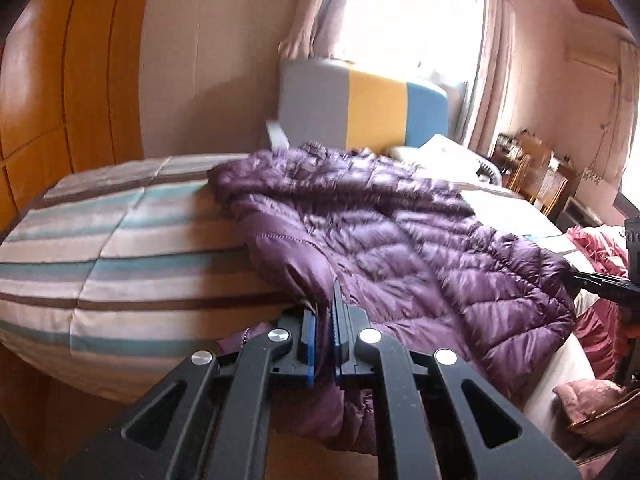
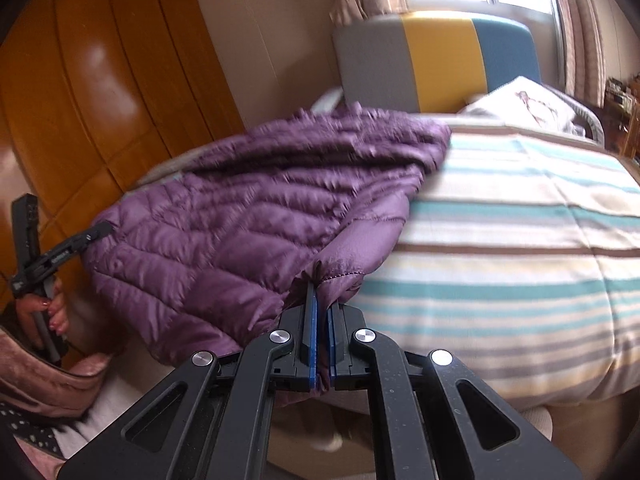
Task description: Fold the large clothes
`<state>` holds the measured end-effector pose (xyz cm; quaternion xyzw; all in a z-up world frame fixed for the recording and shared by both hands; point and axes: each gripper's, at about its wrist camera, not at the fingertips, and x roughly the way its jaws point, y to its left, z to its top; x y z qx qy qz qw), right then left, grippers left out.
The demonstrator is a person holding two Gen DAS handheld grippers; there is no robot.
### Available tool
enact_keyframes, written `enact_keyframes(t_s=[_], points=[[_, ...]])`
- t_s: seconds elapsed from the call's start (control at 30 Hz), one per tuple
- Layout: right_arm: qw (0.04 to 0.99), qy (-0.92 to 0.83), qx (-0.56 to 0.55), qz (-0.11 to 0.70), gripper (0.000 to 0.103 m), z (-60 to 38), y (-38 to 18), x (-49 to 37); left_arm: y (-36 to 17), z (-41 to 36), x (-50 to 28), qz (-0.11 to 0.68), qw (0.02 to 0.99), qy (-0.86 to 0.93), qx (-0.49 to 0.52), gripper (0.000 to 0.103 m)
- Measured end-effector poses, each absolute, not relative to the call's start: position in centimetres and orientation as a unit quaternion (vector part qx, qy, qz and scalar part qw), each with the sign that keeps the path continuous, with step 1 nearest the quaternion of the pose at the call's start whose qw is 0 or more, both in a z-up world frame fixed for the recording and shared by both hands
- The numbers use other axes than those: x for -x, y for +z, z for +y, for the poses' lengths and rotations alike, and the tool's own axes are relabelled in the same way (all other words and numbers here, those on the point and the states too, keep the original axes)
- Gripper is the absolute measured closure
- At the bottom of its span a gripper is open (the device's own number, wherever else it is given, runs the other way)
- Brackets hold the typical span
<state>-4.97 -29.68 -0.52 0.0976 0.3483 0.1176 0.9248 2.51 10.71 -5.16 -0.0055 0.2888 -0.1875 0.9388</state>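
purple down jacket (image 1: 400, 240) | on striped bed (image 1: 120, 248); both grippers clamping hem

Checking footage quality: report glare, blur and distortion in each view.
Left wrist: window blown out white, purple jacket mildly smeared, fisheye bends the wardrobe. Right wrist: jacket and striped bedding motion-blurred, glare patches on the wardrobe; both clamped grippers stay sharp.

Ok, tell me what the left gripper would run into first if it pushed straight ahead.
The left gripper is already shut on the purple down jacket, so more of that jacket comes first; the striped bed cover lies beneath it. Depth is unclear.
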Motion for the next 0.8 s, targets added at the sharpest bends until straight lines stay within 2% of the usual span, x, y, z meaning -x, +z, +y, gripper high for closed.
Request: enact_keyframes(t_s=[0.37,0.8], points=[[0.944,0.158,-0.124,0.26,0.099,-31.1,3.0,4.4,-1.8,11.4,-2.6,0.229,0.948,-0.218,0.036,0.098],[0.966,0.094,-0.081,0.229,0.099,-32.2,4.6,-5.5,-0.5,11.7,-11.8,0.195,0.967,-0.157,0.048,0.098]])
